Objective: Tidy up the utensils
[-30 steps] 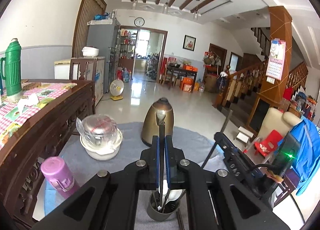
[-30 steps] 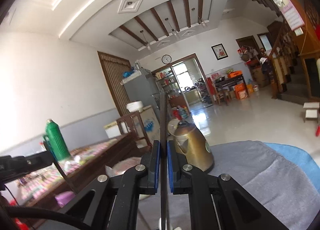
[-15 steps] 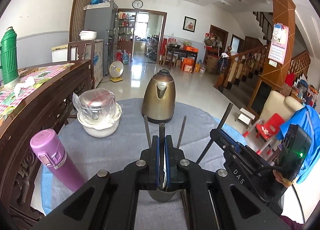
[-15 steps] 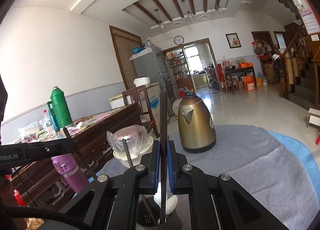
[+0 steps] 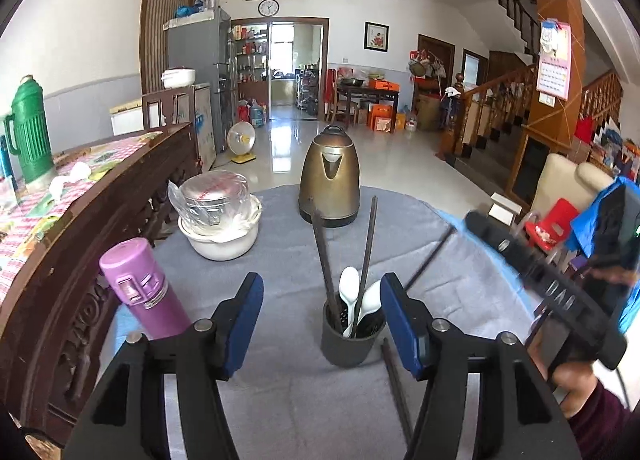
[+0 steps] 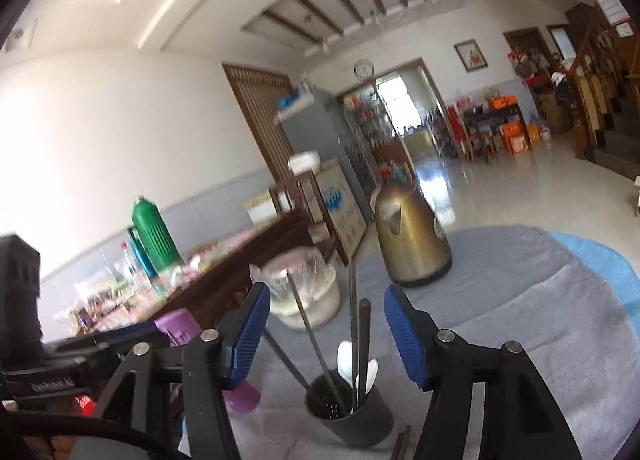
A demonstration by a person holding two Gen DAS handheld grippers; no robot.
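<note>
Down the left wrist view, we see our left tool (image 5: pixel 322 324) tilted down toward the table (image 5: pixel 280 392), its blue pads (image 5: pixel 244 316) spread apart and still opening, with nothing pressed between them. The dark utensil holder (image 5: pixel 348 344) stands on the grey cloth directly ahead, framed in the gap between the two fingers but touching neither. Two dark chopsticks (image 5: pixel 324 272) lean out of the holder in a narrow V, and white spoons (image 5: pixel 349 292) sit between them. One more dark chopstick (image 5: pixel 396 388) lies flat on the cloth just beside the holder, on its right. At the right edge our right tool (image 5: pixel 516 256) appears blurred, held in a hand (image 5: pixel 576 384) with a dark red sleeve. A purple bottle (image 5: pixel 140 288) stands near the left finger, and a brass kettle (image 5: pixel 329 180) and a covered white pot (image 5: pixel 218 220) stand farther back. From the right wrist view, which is blurred, our right tool (image 6: pixel 324 330) points nearly level and rolled a little, its pads (image 6: pixel 404 334) likewise parted and opening on nothing. The holder (image 6: pixel 348 412) sits low between the fingers, apart from both, with chopsticks (image 6: pixel 362 344) and spoons (image 6: pixel 345 358) rising from it. Our left tool (image 6: pixel 60 364) shows dimly at the lower left.
</note>
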